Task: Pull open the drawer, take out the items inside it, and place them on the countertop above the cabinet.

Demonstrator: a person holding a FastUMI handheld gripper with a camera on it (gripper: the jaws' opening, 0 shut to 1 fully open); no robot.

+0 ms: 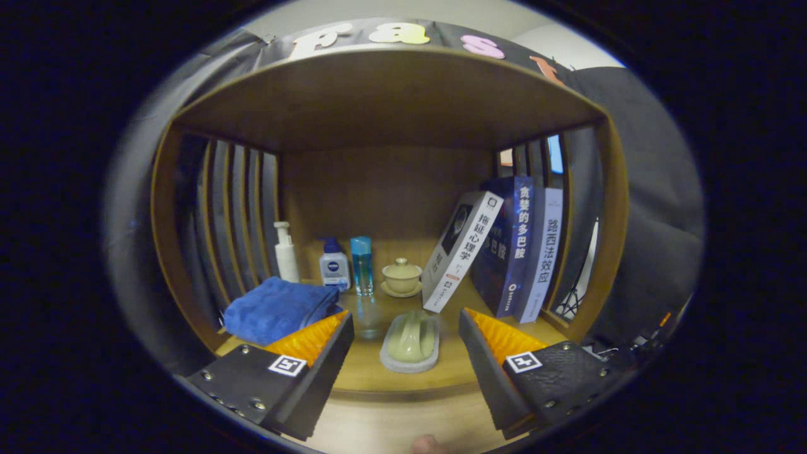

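My gripper (403, 343) is wide open and holds nothing; both fingers point into the wooden shelf (391, 94) above the bench (403, 378). Between the fingers, near the front edge of the bench, lies a pale green tray (410, 343) with something of the same colour on it. At the left front sits a blue towel (277, 309), just behind my left finger. Along the back edge: a white pump bottle (285, 252), a lotion bottle (334, 265), a blue glass bottle (361, 265), and a lidded cup (401, 276) on its saucer. Three books (504, 252) fill the right side, the nearest leaning left. The drawer is not in sight; I judge it sits below the light strip (403, 422) under the bench edge, so the opening step is not yet done. Risks: the bench is already crowded, so items set down later could knock the glass bottle or cup if I reach too deep. The leaning book could slide flat if nudged. Dropping toward the drawer blind, a finger could catch the bench's front edge or drag the tray off it.
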